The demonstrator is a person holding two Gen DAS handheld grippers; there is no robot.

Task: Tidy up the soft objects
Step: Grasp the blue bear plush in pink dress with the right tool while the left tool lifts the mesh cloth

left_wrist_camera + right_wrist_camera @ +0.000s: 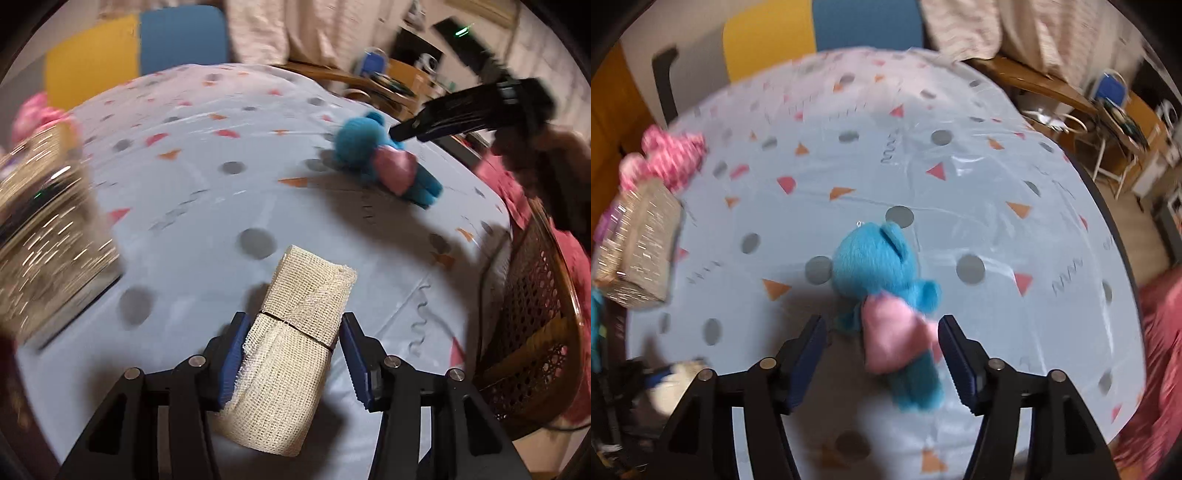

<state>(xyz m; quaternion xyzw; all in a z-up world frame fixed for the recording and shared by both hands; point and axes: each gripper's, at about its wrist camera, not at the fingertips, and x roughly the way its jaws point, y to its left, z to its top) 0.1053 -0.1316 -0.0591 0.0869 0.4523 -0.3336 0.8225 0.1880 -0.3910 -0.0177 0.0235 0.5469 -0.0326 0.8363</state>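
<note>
**A:** ok so big stuff first: round table (979,177) w/ a light blue patterned cloth, sparkly box (639,251) at the left edge, pink striped plush (670,157) right behind it. Wicker chair (532,332) tucked against the right rim.

**B:** and the things being sorted?

**A:** blue teddy (875,258) holding a pink heart (890,339) lies mid-table. Right gripper (882,354) is straddling it, jaws spread, pads not on it afaict. Gauze roll (295,332) sits nearer the front edge, between the left gripper (291,350) fingers. Left blue pad (231,354) touches the mesh, the other shows a sliver of gap, so not clamped imo.

**B:** handling?

**A:** both prob super light and squishy. Teddy will compress, so grab the torso at the heart, not a limb. Gauze has a loose frayed flap; pinch across the middle by the band so it doesn't unwind.

**B:** room?

**A:** loads of bare cloth in the centre. Box side is tight, and the cloth looks slick tbh.
</note>
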